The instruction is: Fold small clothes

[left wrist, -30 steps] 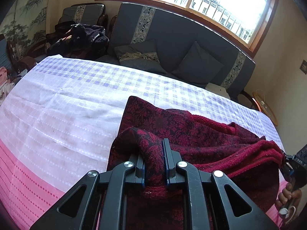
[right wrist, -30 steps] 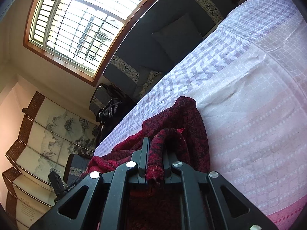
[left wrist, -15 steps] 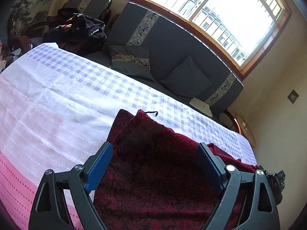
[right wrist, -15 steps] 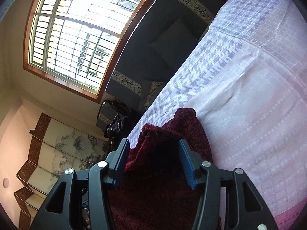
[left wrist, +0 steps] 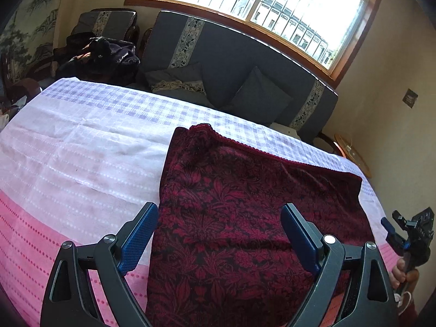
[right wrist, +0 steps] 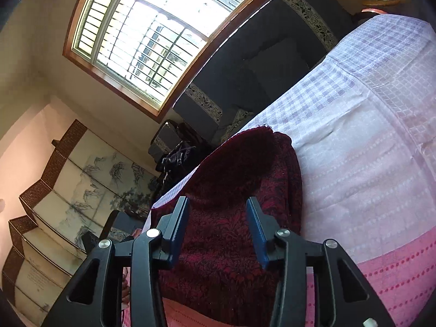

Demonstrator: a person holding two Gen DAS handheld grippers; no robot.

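A dark red floral-patterned garment (left wrist: 245, 212) lies folded flat on the table, its far edge trimmed in red. My left gripper (left wrist: 218, 234) is open and empty, held just above the garment's near part with a blue-padded finger (left wrist: 136, 239) on each side. The garment also shows in the right wrist view (right wrist: 234, 207), with one end bunched up. My right gripper (right wrist: 218, 226) is open and empty above it. The right gripper also appears at the right edge of the left wrist view (left wrist: 408, 234).
The table is covered by a cloth (left wrist: 81, 147) that is pink near me, white in the middle and lilac-checked at the far side. A grey sofa (left wrist: 245, 62) with cushions stands behind it under a window. A folding screen (right wrist: 54, 204) stands to one side.
Both grippers were shut on the garment's edge a second ago. Both have opened and let go, and the garment now lies flat on the table.
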